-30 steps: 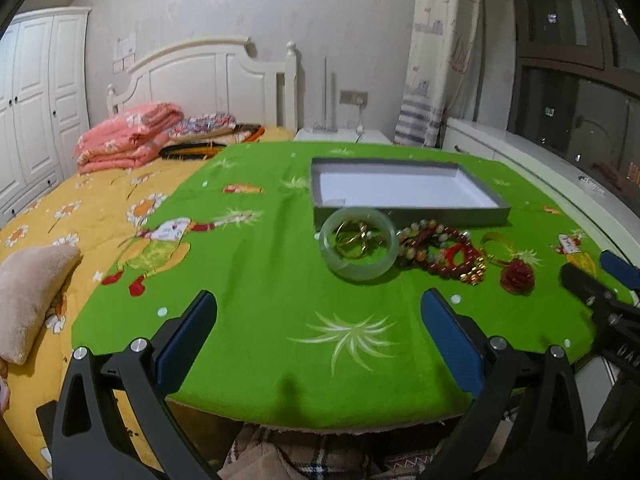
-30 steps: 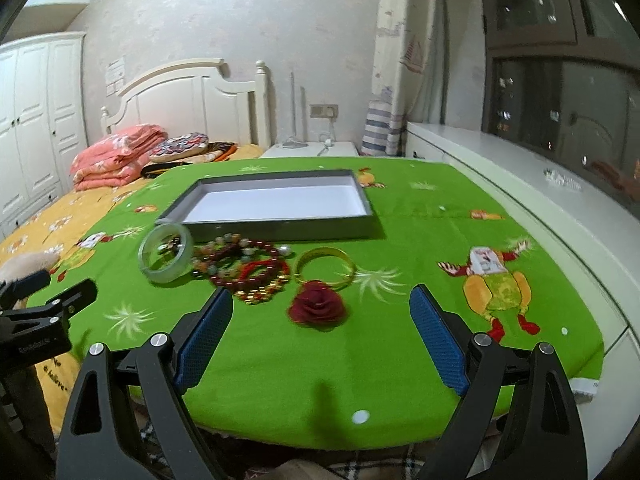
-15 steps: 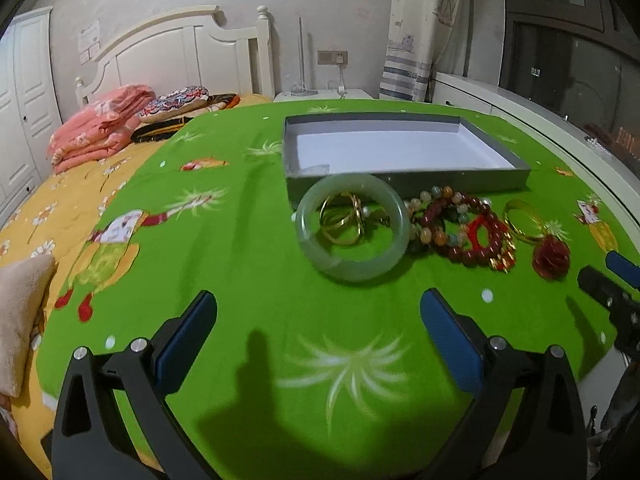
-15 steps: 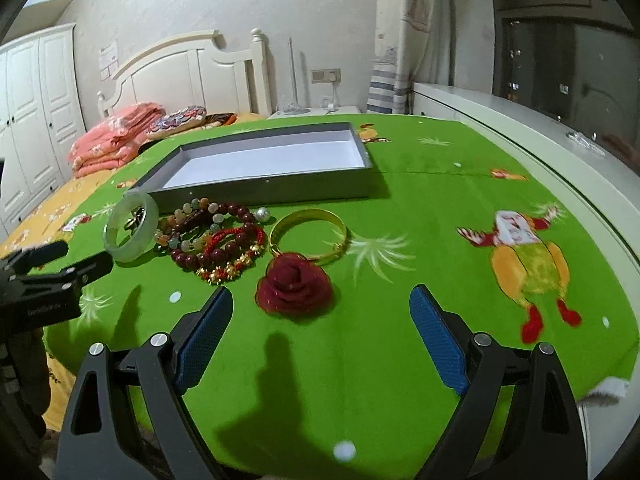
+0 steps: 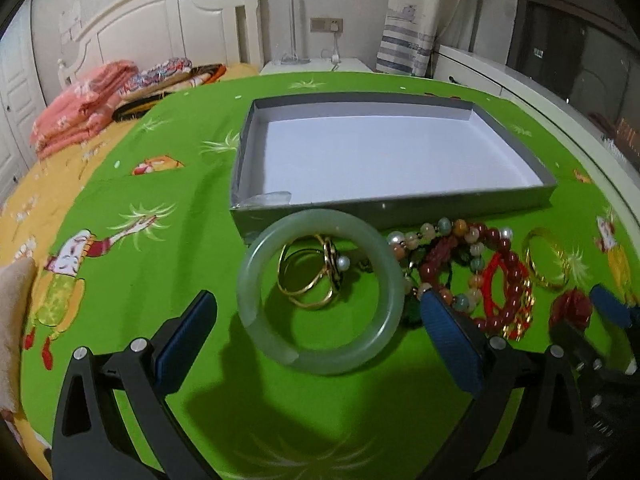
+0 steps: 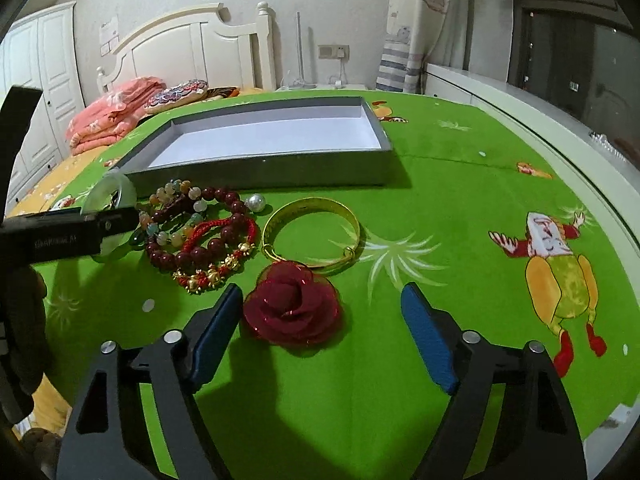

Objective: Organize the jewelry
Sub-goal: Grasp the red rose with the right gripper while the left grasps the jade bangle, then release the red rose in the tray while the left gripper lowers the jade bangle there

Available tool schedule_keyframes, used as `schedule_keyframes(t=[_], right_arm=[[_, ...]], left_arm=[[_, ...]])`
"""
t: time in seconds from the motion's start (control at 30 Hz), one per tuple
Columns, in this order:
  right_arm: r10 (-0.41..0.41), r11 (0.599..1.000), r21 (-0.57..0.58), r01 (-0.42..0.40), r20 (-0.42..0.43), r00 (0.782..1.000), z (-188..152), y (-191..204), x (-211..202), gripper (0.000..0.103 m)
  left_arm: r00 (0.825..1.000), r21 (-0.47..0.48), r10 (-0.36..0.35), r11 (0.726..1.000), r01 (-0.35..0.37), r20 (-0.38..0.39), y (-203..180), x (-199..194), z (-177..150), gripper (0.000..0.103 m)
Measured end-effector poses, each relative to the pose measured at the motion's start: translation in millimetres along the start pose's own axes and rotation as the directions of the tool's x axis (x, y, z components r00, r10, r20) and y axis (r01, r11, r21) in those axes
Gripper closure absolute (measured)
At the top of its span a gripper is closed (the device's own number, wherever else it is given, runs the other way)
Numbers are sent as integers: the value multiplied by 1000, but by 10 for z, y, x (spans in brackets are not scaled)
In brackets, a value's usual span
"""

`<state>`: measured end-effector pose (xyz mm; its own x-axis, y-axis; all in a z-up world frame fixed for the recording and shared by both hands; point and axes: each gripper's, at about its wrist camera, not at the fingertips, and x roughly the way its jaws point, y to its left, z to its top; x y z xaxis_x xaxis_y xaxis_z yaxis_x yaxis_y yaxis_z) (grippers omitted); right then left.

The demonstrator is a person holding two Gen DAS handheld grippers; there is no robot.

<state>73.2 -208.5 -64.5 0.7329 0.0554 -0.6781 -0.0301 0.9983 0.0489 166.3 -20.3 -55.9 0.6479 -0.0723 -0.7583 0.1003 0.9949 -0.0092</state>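
Left gripper (image 5: 318, 326): I see its fingers spread wide, nothing between the pads, poised low over the jade bangle (image 5: 320, 297), which lies flat on the green surface (image 5: 168, 248) just in front of the grey tray (image 5: 394, 210). Only the left view shows what sits inside the bangle: thin gold rings (image 5: 310, 274) with a small pearl.

Right gripper (image 6: 322, 318): fingers likewise released and empty, with the red fabric rose (image 6: 294, 308) just ahead, nearer the left finger. Only the right view shows the gold bangle (image 6: 312, 232) clearly and whole, touching the rose's far edge. The bead bracelets (image 6: 200, 232) lie heaped between the two bangles. The tray interior is bare white in both views.
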Motion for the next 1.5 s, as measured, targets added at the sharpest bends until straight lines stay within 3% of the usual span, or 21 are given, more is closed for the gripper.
schedule_keyframes(t=[0.03,0.17,0.2,0.27,0.7,0.93,1.5], right_arm=[[-2,1000,0,2,3,1000,5,-2,9,32],[-31,999,-11,32,27,999,-27,2,-10,56],[-29,1000,-9,29,31,999,-35,-7,-17,59],[-22,1000,1,22,37,999,-44,-36,-34,59],[4,1000,-8,-3,114,994,-49,-4,-239,59],[14,1000,-21,-11,137,991,34,9,-293,59],[30,994,-105,-10,187,982,556,322,-134,59]], left_arm=[[1000,-14,-3,1000,3,-4,15,22,25,5],[1000,-39,-19,999,18,-16,36,91,81,6],[1000,-34,-19,999,18,-13,20,86,74,12],[1000,-18,-8,1000,8,-8,-7,89,67,26],[997,-27,-51,998,52,56,82,-215,-207,26],[992,13,-62,998,61,109,29,-457,-305,26],[991,63,-75,996,69,107,-107,-431,-11,26]])
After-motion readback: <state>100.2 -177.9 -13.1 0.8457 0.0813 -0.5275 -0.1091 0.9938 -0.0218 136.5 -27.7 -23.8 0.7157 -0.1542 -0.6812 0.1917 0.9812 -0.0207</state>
